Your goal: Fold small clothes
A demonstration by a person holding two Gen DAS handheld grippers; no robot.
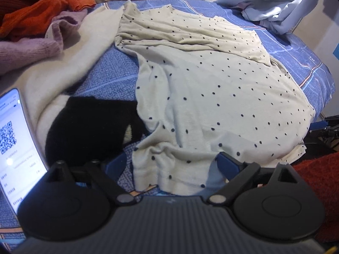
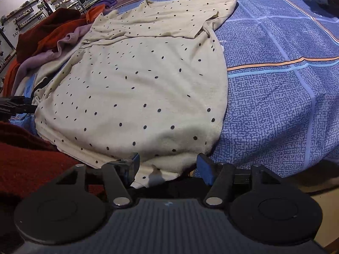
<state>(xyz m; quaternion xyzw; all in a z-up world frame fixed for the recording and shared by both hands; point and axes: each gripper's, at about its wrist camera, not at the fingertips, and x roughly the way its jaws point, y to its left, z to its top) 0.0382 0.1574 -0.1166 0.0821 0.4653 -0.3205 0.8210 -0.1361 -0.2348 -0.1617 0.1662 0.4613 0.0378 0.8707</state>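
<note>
Cream dotted shirt [image 2: 137, 80] flat on bed [image 2: 275, 95], both tools open at hem.

Phone [image 1: 14, 139], left wrist view, lower left: lit screen shows blue QR code [image 1: 8, 136]; text lines below it too small and blurred to read.

Wall [image 2: 12, 24], right wrist view, upper left: partial letters "SAY" low on wall and "BE" nearer racks; rest cut off.

Black device [image 2: 12, 106], left edge: small white lettering, unreadable.
</note>
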